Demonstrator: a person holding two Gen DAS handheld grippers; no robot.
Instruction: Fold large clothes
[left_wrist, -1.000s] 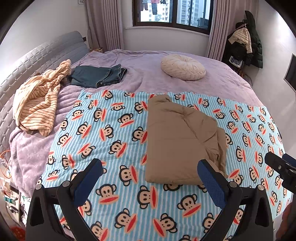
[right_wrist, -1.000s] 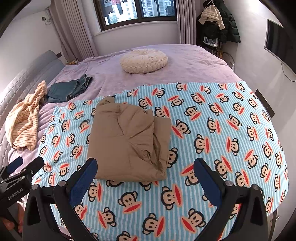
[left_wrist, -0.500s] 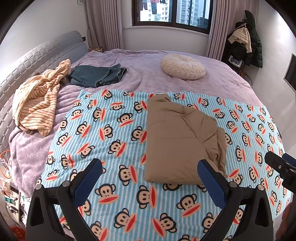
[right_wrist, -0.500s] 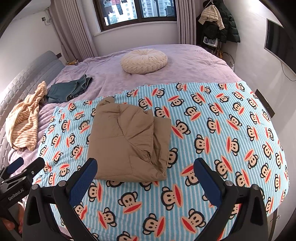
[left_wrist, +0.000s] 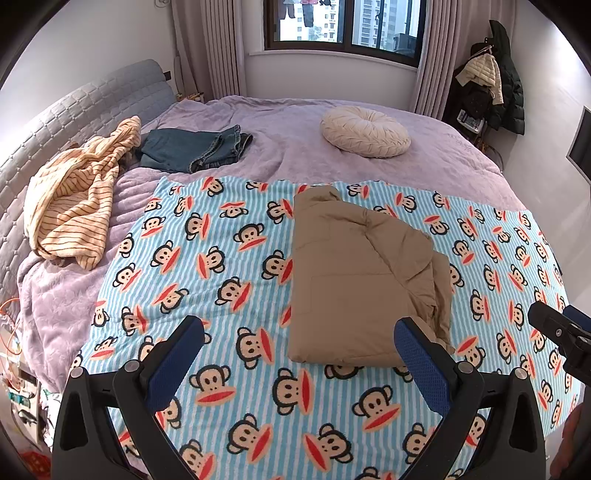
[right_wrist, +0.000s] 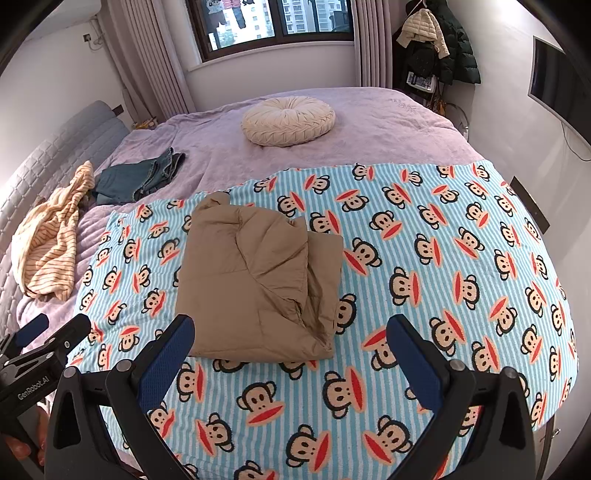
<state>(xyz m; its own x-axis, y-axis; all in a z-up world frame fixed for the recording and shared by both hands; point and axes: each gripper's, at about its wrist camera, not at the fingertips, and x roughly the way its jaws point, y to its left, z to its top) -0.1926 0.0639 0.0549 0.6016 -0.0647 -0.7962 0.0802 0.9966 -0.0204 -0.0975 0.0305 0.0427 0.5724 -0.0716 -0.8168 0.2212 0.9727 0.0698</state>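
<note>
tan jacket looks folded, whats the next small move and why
Probably carry the left hand-held gripper toward the striped garment: the tan jacket lies folded on the monkey blanket, both grippers hang open and empty, and that garment lies crumpled.

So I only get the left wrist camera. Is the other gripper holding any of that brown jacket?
Observer: No. The right gripper is open and empty; the folded brown jacket lies free on the bed.
Operator: Any writing on my tool?
Observer: Yes, the right view shows a GenRobot.AI label on the side of the left gripper.
Operator: And that dark sliver on the right wall?
Observer: A flat screen, mounted, with a cable hanging below.
</note>
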